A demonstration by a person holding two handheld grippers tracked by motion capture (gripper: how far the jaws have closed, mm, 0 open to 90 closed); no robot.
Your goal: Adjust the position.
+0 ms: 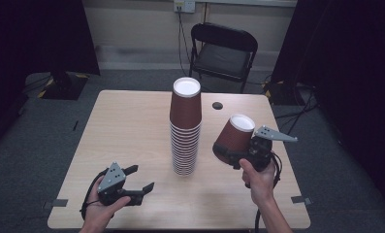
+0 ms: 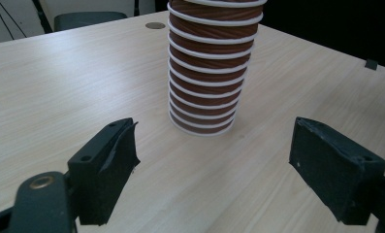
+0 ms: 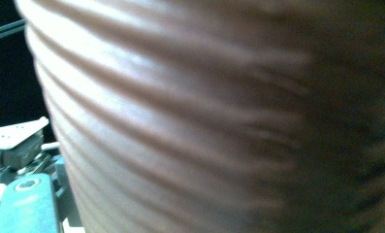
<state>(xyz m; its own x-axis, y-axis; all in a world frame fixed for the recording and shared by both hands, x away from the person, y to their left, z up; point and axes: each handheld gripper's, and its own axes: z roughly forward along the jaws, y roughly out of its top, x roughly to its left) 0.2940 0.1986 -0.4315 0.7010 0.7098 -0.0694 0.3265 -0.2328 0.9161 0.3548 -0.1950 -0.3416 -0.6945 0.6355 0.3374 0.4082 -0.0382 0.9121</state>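
A tall stack of brown ribbed paper cups [image 1: 185, 128] stands upside down at the table's middle, white base on top. My left gripper [image 1: 140, 178] rests low near the front left, open and holding nothing; in the left gripper view its jaws frame the foot of the stack [image 2: 209, 68] from a short way off. To the right of the stack, my right gripper [image 1: 232, 156] is shut on a single brown cup [image 1: 233, 136], held above the table and tilted, white base up. That cup's ribbed wall [image 3: 204, 116] is blurred and very close in the right gripper view, hiding the jaws.
The light wooden table [image 1: 132, 126] has a small round dark hole [image 1: 217, 105] behind the stack. A black folding chair [image 1: 223, 48] stands beyond the far edge. Tape marks [image 1: 301, 199] sit near the front corners. Dark curtains hang on both sides.
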